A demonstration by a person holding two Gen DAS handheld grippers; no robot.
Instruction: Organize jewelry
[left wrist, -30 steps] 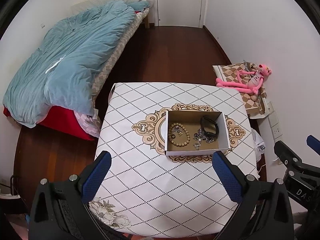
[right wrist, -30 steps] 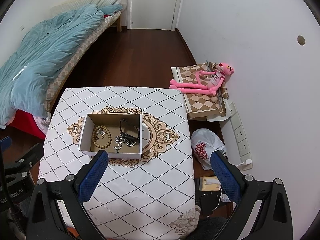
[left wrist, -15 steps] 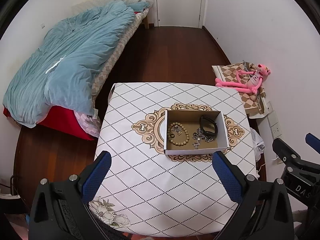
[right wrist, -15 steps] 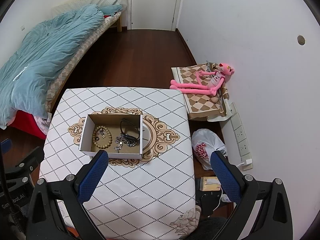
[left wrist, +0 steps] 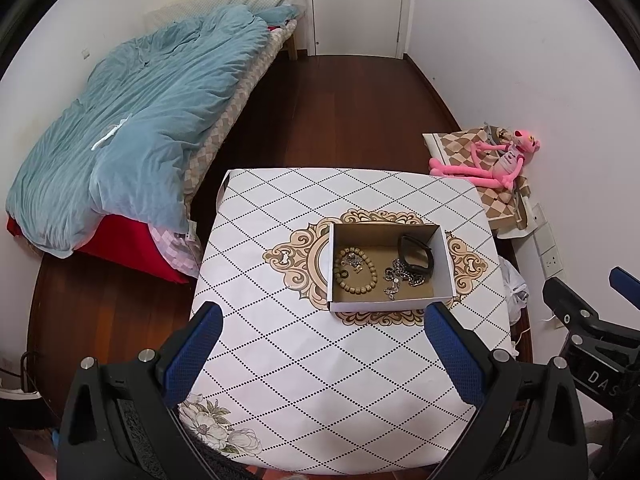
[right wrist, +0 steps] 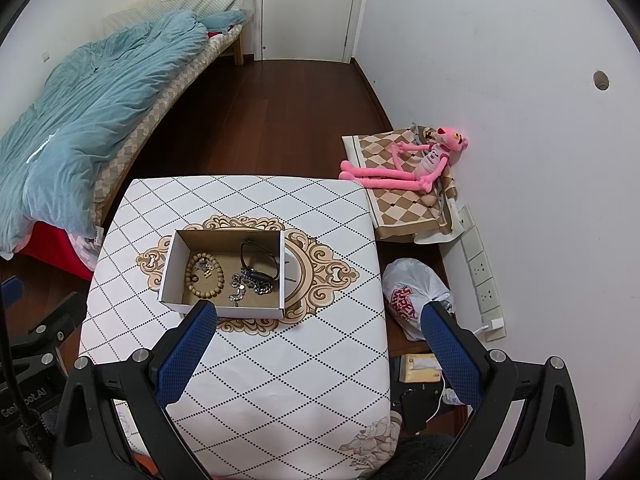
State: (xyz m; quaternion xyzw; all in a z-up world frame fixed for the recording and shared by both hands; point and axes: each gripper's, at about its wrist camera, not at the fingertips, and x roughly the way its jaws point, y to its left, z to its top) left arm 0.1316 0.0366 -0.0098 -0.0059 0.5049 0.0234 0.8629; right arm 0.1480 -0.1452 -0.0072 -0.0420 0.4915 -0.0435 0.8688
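- We see the left gripper [left wrist: 324,344] low in the frame of its own view, its blue fingers [left wrist: 192,354] spread wide with nothing between them, held above the near part of the table [left wrist: 280,208].
- The right gripper [right wrist: 318,340] is likewise spread wide and empty in its view; its left finger overlaps the near edge of the box in the picture.
- The cardboard box [left wrist: 390,308] sits open at the centre right of the left view, on the tablecloth's ornate medallion.
- Inside it, we find a wooden bead bracelet [left wrist: 357,270] at the left, a tangled silver chain [left wrist: 402,280] at the middle, and a black band [left wrist: 416,254] at the upper right.
- Toward the upper right, a pink plush toy [left wrist: 494,158] lies on a checked cushion by the wall.
- A bed with a blue quilt [left wrist: 140,120] fills the upper left.
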